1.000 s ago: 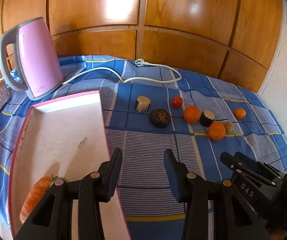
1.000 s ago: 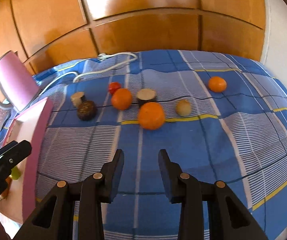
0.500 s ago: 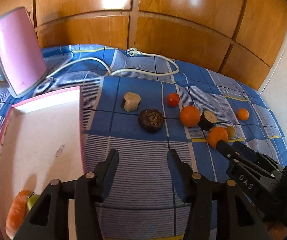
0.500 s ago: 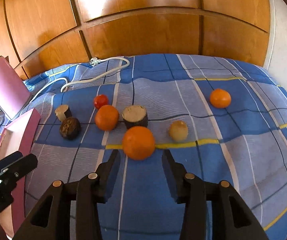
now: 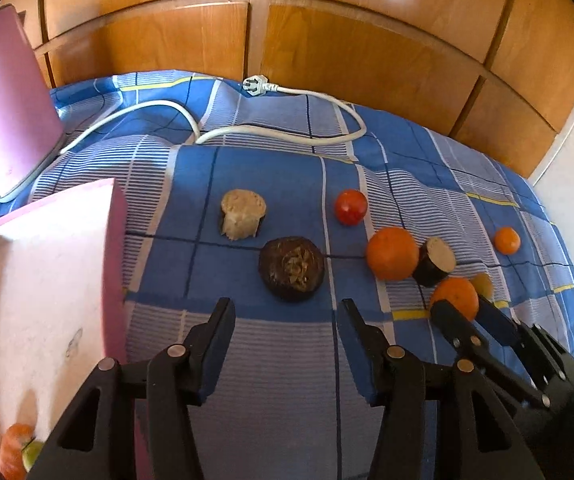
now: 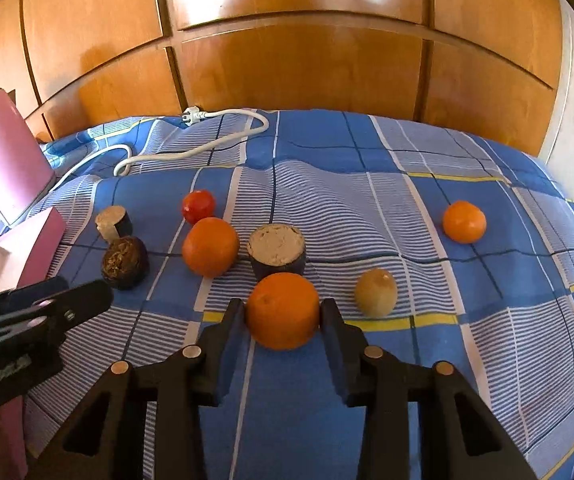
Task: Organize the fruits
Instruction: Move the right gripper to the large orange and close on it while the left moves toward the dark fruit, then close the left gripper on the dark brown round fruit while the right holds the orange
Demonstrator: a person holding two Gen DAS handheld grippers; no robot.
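My right gripper (image 6: 283, 309) is closing on a large orange (image 6: 283, 320) that rests on the blue checked cloth, and both pads touch its sides. Behind it are a dark stub with a pale cut top (image 6: 277, 248), a second orange (image 6: 210, 246) and a red tomato (image 6: 198, 206). A pale round fruit (image 6: 376, 292) and a small orange (image 6: 464, 222) lie to the right. My left gripper (image 5: 285, 306) is opening with nothing between its fingers, just short of a dark round fruit (image 5: 291, 268). A beige-cut stub (image 5: 243, 214) lies beyond.
A pink-rimmed tray (image 5: 113, 240) lies at the left, with an orange piece (image 5: 13, 448) and a green one (image 5: 33, 450) in its near corner. A pink kettle (image 5: 3, 120) stands behind it. A white cord with a plug (image 5: 279, 132) crosses the cloth before the wooden panels.
Both grippers have moved forward toward the fruits. The left one shifted right, off the tray, and widened. The large orange, earlier ahead of the right fingers, is now between them.
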